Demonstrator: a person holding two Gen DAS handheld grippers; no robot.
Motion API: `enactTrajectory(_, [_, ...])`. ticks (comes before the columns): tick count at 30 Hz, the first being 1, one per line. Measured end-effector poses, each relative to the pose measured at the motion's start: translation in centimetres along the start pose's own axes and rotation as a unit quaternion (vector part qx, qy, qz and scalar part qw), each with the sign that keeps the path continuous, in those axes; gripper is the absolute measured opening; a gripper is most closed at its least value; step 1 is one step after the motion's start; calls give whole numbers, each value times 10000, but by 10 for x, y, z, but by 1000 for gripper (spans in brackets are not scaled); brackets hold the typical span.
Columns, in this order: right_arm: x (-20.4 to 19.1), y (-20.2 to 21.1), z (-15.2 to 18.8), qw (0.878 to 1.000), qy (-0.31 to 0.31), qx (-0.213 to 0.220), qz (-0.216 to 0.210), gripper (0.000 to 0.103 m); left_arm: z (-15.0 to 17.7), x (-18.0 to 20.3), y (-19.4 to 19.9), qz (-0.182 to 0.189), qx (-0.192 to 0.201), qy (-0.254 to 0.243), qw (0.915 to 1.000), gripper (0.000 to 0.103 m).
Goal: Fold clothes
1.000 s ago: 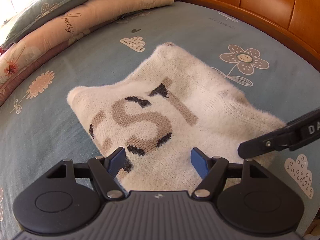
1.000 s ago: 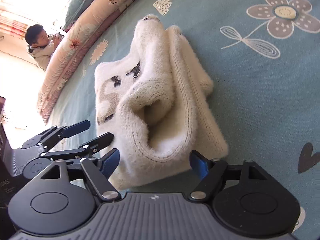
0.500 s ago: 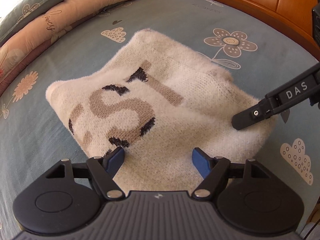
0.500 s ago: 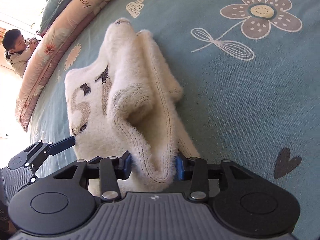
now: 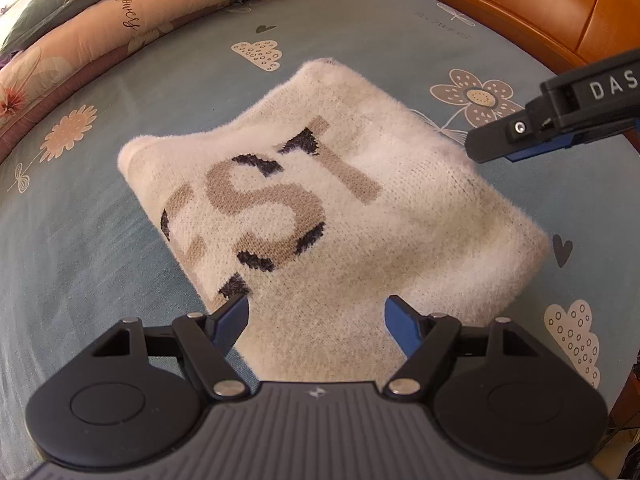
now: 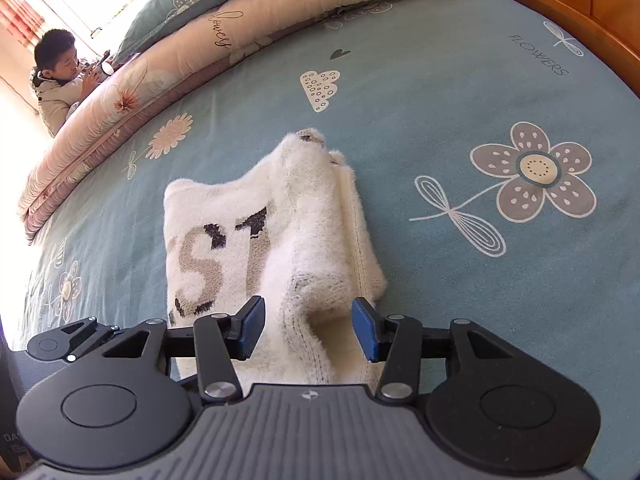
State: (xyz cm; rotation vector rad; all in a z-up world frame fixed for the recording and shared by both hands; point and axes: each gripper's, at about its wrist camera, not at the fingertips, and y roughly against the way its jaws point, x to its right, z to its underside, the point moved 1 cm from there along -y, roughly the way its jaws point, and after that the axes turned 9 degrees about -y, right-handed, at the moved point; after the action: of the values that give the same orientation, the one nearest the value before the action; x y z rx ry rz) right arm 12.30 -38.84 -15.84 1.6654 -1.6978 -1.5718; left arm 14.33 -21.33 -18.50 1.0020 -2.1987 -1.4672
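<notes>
Bed with teal flower-print sheet carries fluffy cream knit sweater with tan-black letters, lying as compact folded bundle, layers stacked along right edge. Fold looks essentially complete. Left claw open, empty, over near edge. Right claw open, straddling bundle end, gripping nothing.

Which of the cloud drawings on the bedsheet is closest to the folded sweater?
The cloud printed just beyond the sweater's far corner, below the small dark heart; the other cloud lies farther off at the lower right.
</notes>
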Motion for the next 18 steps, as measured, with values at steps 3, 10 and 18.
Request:
enactTrajectory(3, [-12,-14,-1,9997,203,-33,159,53,6,-3,1,43,28,101,9999,75])
enactTrajectory(10, [-3,-65,17,9899,916,-173,1065,43,27,-9,3,241,10,158,9996,75])
enactTrajectory(18, [-4,-74,-2,9891,1118,42,960,43,38,-9,7,598,267,-195,9977,75])
